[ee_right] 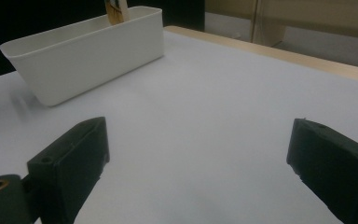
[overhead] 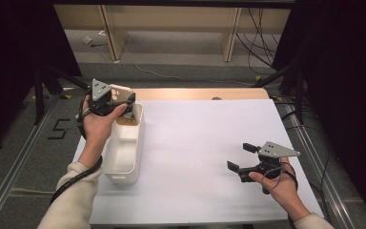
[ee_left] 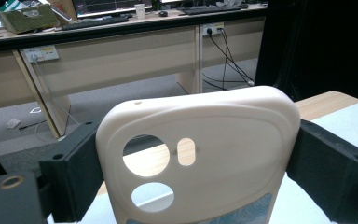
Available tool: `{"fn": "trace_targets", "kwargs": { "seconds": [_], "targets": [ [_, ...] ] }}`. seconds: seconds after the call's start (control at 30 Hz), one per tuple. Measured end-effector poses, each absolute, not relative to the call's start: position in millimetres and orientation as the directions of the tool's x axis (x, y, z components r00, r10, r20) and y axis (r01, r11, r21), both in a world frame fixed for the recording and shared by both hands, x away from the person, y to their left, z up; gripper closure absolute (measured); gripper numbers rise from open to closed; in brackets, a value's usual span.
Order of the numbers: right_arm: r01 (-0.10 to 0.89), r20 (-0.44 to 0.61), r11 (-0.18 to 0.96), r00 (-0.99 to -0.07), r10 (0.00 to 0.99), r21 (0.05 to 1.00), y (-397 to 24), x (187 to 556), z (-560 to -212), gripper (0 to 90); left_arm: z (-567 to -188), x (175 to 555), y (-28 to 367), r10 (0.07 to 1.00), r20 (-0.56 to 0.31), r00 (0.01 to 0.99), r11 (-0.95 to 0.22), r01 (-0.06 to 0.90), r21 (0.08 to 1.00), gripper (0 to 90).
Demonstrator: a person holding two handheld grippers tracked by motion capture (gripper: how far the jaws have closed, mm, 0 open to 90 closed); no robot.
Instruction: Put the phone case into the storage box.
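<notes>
The phone case (ee_left: 200, 158), cream-coloured, is clamped between the two black jaws of the left gripper (ee_left: 196, 177), one jaw pressed on each long edge. It is held upright over the far end of the white bin (overhead: 124, 152), at the table's left side. In the left gripper view the case's back is seen close up: two round camera cut-outs, a small oblong slot beside them, and a bluish patch at the lower edge; behind it are a desk w/ keyboards and a cup, wall sockets and hanging cables. None of that detail is given by the high view, where the case (overhead: 120, 90) is just a pale sliver past the left gripper (overhead: 124, 102), mostly covered by the hand (overhead: 97, 121) and grey plate; whether the case touches the bin's floor cannot be told. In the right gripper view only the case's top tip (ee_right: 116, 10) is seen, poking above the bin's (ee_right: 88, 53) far rim. The right gripper (overhead: 243, 156) is held low over the white table sheet (overhead: 195, 143), well apart from the bin, at the right-front; its jaws are wide apart w/ nothing between them, the bare sheet (ee_right: 205, 116) being visible in the gap.
</notes>
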State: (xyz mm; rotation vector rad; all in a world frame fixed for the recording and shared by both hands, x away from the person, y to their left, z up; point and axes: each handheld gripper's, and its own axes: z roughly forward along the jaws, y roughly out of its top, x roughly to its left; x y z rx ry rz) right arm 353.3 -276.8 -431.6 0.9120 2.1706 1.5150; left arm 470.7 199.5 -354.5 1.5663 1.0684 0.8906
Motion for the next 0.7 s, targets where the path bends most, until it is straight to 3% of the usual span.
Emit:
{"fn": "trace_targets", "kwargs": {
  "seconds": [0.7],
  "targets": [
    [0.31,0.081,0.229,-0.737,0.671,0.923,-276.5,353.3,-431.9,6.7,-357.0,481.3,200.7,0.941,0.025,0.336,-0.108,0.229,0.968,10.5]
  ]
}}
